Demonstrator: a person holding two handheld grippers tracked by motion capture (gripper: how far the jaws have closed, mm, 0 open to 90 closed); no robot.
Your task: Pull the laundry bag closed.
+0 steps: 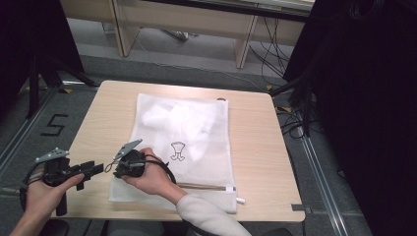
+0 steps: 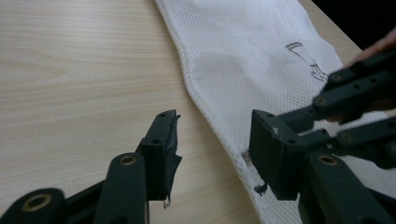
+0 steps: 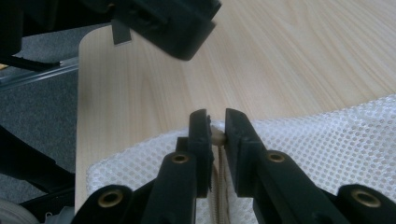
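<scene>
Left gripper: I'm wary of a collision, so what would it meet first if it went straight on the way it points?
Most likely the edge of the white mesh bag, which lies between the open jaws of the left gripper. The right gripper sits close on the same line, though depth is hard to judge.

The high view looks forward and down from above the person's side, taking in the whole table (image 1: 255, 147). Each gripper view rides low and close behind its own jaws — both share the mesh bag's (image 2: 243, 51) corner, at seven o'clock in the high view.
</scene>
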